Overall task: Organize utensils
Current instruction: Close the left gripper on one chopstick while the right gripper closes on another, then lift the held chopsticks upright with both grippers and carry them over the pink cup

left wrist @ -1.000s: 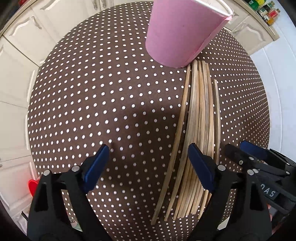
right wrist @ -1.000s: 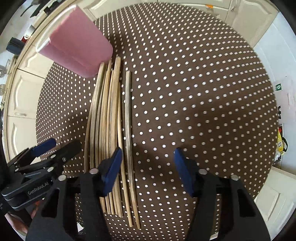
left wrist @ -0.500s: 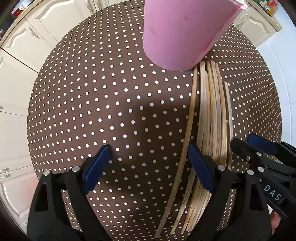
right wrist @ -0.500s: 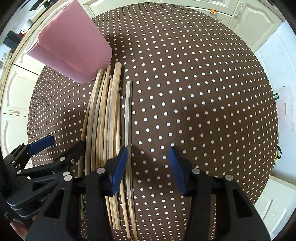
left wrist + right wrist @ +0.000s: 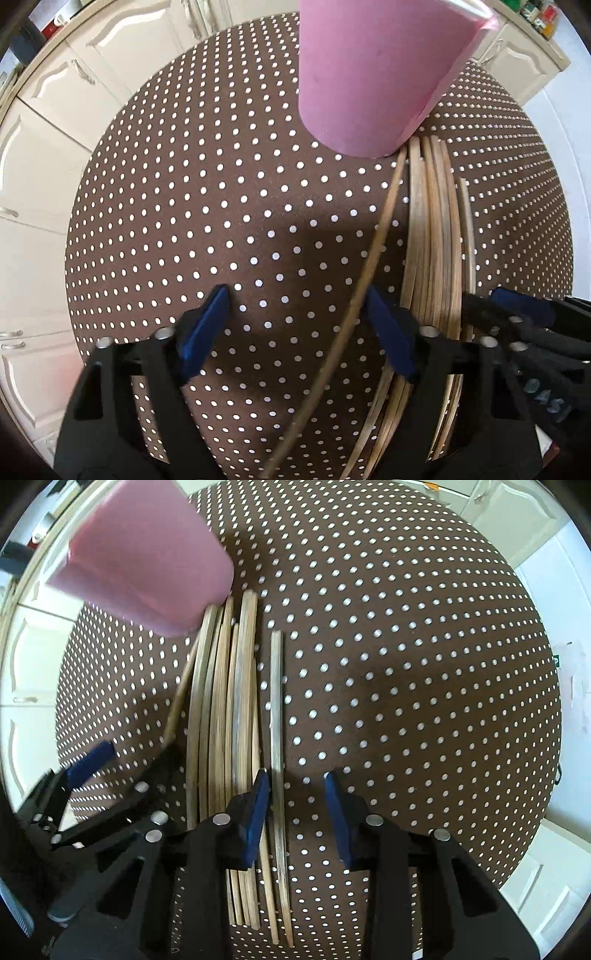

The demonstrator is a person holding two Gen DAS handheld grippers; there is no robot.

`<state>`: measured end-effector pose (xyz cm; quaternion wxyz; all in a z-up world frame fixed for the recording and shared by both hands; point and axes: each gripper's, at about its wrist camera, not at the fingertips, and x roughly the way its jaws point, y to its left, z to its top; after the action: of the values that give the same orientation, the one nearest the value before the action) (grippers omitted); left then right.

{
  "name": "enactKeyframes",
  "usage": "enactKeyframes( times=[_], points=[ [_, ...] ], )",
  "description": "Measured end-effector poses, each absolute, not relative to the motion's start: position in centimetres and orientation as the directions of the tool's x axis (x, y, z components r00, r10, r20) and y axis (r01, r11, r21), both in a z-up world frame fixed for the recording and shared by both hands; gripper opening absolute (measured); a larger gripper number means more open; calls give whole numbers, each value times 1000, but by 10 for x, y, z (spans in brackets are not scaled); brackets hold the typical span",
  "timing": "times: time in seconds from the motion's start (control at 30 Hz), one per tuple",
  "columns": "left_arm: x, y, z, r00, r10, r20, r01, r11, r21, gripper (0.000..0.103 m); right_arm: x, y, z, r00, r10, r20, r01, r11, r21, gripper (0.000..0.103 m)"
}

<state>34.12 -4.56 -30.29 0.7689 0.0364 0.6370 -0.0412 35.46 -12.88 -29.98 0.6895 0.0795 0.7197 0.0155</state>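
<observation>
Left gripper [image 5: 295,326] — matte black plastic frame, two angular arms with triangular cut-outs near the base. Fingers faced with blue pads [image 5: 205,328], long and flat, slightly tapered toward the tip. Silver round screw heads [image 5: 161,333] sit in pairs on each arm just behind the pads.

Right gripper [image 5: 295,812] — same build: black arms, triangular openings, blue pads [image 5: 338,814], silver screw heads [image 5: 222,818] on top of each arm.

Each gripper also shows at the edge of the other's view as black, layered linkage with a blue tip. White lettering [image 5: 550,404] is printed on the right gripper's black side; only partly readable.
</observation>
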Motion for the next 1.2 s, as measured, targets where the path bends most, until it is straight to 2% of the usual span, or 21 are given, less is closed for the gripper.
enactKeyframes(
  times=[0.07, 0.13, 0.17, 0.2, 0.23, 0.53, 0.83, 0.93, 1.0, 1.2],
  points=[
    [339, -48, -298, 208, -20, -978, 132, 991, 7, 32, 356, -120, -301, -25, 91, -995, 58, 994, 90, 29],
    [340, -50, -296, 207, -23, -978, 136, 991, 5, 22, 359, -115, -300, -14, 59, -998, 50, 997, 58, 26],
    [340, -49, -296, 208, -29, -978, 133, 991, -1, 18, 360, -115, -301, -11, 51, -999, 49, 998, 50, 20],
    [340, -48, -296, 207, -35, -978, 131, 991, -8, 18, 362, -114, -301, -7, 43, -999, 39, 998, 43, 6],
    [345, -46, -296, 206, -40, -978, 130, 991, -13, 18, 365, -113, -301, -1, 49, -999, 21, 999, 49, 5],
    [337, -11, -287, 199, -74, -977, 124, 991, -50, 15, 372, -134, -295, 38, 138, -990, 76, 987, 140, 5],
    [310, -11, -270, 239, -69, -969, 103, 994, -46, 14, 375, -153, -261, 131, 152, -980, 95, 982, 165, 5],
    [305, -7, -265, 258, -68, -964, 84, 995, -48, 12, 351, -155, -253, 147, 152, -977, 91, 982, 167, 5],
    [300, -3, -261, 274, -49, -961, 69, 997, -31, 6, 334, -159, -251, 162, 156, -974, 86, 981, 172, 5],
    [287, 13, -251, 295, -44, -954, 34, 999, -36, 6, 313, -160, -230, 198, 163, -967, 70, 981, 180, 5]
  ],
)
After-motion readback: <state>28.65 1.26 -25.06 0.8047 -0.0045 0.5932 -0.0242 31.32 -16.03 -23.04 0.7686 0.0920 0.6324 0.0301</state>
